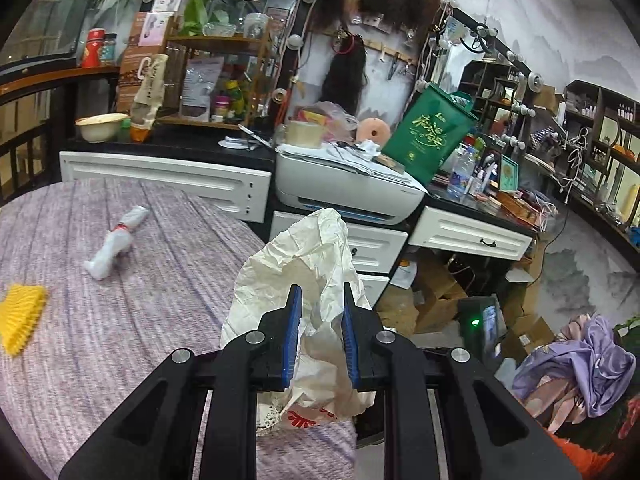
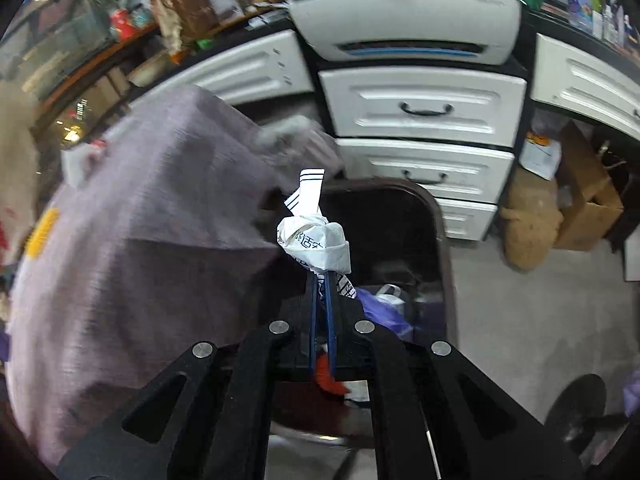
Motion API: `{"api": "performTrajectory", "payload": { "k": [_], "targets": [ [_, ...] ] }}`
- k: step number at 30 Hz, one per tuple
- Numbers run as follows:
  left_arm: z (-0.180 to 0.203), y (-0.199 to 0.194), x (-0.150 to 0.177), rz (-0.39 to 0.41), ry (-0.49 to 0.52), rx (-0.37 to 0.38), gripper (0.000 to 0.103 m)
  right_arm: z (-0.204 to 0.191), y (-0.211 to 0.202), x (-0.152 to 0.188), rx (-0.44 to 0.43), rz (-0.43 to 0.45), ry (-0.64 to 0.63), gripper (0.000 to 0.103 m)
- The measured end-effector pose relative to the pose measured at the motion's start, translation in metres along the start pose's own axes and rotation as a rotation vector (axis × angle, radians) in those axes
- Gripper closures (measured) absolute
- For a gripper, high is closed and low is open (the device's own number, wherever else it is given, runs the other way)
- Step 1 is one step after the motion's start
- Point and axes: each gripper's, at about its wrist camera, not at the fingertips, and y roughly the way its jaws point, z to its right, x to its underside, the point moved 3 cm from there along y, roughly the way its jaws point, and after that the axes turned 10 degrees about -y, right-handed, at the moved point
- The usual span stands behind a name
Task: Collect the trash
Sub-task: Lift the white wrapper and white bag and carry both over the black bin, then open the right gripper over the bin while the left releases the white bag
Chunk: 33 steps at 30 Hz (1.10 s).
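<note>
While both tongs [image 1: 319, 294] [image 2: 320, 280] grip paper, bin [image 2: 440, 216] below; printer [image 1: 348, 188] ahead.

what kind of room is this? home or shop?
Probably a cluttered shop back room or makeup and costume studio, not a plain home: bulb-lined mirrors, hanging wigs, a printer on a drawer counter, and display shelving with small bottles. A cloth-covered table stands in front.

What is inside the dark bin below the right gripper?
In the bin, a purple bag and something red show. The right gripper, shut on crumpled printed paper, covers the rest.
</note>
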Motion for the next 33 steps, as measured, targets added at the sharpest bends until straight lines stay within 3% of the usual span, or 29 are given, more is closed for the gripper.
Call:
{"api": "performTrajectory", "payload": {
  "k": [3, 4, 6, 7, 8, 20, 33],
  "targets": [
    [0.009, 0.009, 0.006, -0.021, -0.002, 0.019, 0.083, 0.006, 0.019, 0.011, 0.014, -0.048, 0.013, 0.096],
    [0.012, 0.013, 0.007, -0.029, -0.003, 0.026, 0.083, 0.009, 0.024, 0.016, 0.014, -0.063, 0.030, 0.090],
    [0.018, 0.019, 0.010, -0.044, -0.001, 0.038, 0.083, 0.014, 0.027, 0.022, 0.003, -0.073, 0.061, 0.071],
    [0.022, 0.023, 0.013, -0.051, 0.003, 0.042, 0.083, 0.016, 0.024, 0.024, 0.007, -0.062, 0.076, 0.052],
    [0.024, 0.025, 0.014, -0.058, 0.008, 0.045, 0.083, 0.018, 0.020, 0.025, 0.014, -0.046, 0.084, 0.041],
    [0.054, 0.059, 0.035, -0.151, 0.031, 0.103, 0.083, 0.056, -0.028, 0.041, 0.087, 0.036, 0.158, 0.033],
    [0.094, 0.133, 0.093, -0.335, 0.128, 0.073, 0.083, 0.108, -0.072, 0.045, 0.171, 0.125, 0.260, 0.032]
  ]
}}
